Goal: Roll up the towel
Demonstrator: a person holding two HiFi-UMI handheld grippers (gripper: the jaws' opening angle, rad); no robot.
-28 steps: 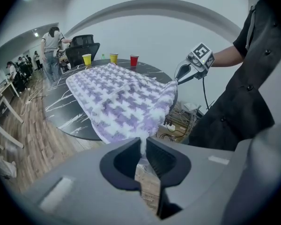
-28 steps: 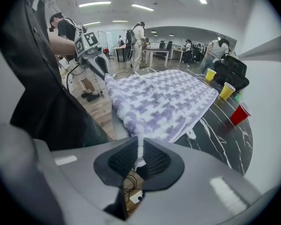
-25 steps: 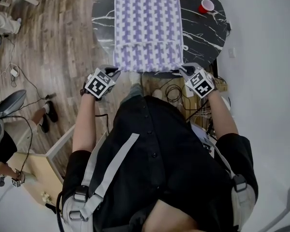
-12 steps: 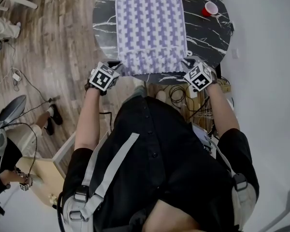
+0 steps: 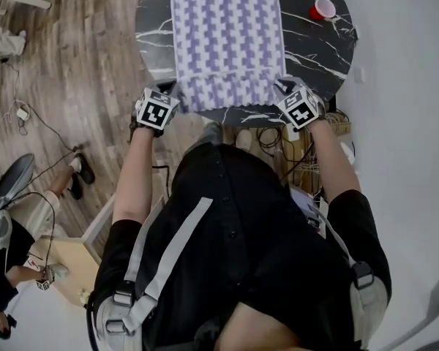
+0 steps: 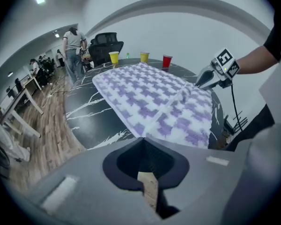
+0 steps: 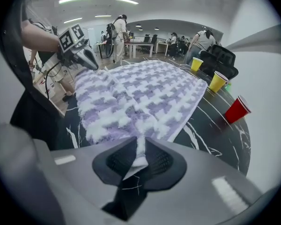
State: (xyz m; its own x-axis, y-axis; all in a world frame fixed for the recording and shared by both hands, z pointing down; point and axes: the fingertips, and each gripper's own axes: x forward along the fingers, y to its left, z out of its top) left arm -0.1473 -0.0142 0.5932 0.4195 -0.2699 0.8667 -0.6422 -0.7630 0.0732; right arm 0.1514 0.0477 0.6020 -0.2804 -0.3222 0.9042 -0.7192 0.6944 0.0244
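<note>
Towel (image 5: pixel 227 35) flat on worktop (image 5: pixel 314 42). My right gripper (image 7: pixel 139 149): jaws pinching lower-right corner, just easing wider. My left gripper (image 6: pixel 143 142): jaws pressed together, cloth doubtful. I'd regrip, lift both corners level, roll.

Person's wearing a black short-sleeved button-up shirt (image 5: pixel 263 232), with grey harness straps (image 5: pixel 177 243) and buckles (image 5: pixel 123 295) on both shoulders. Grey left gripper (image 5: pixel 172 92) at 10 o'clock, right gripper (image 5: pixel 282 88) at 2, each with a black-and-white marker cube (image 5: pixel 156 113).
</note>
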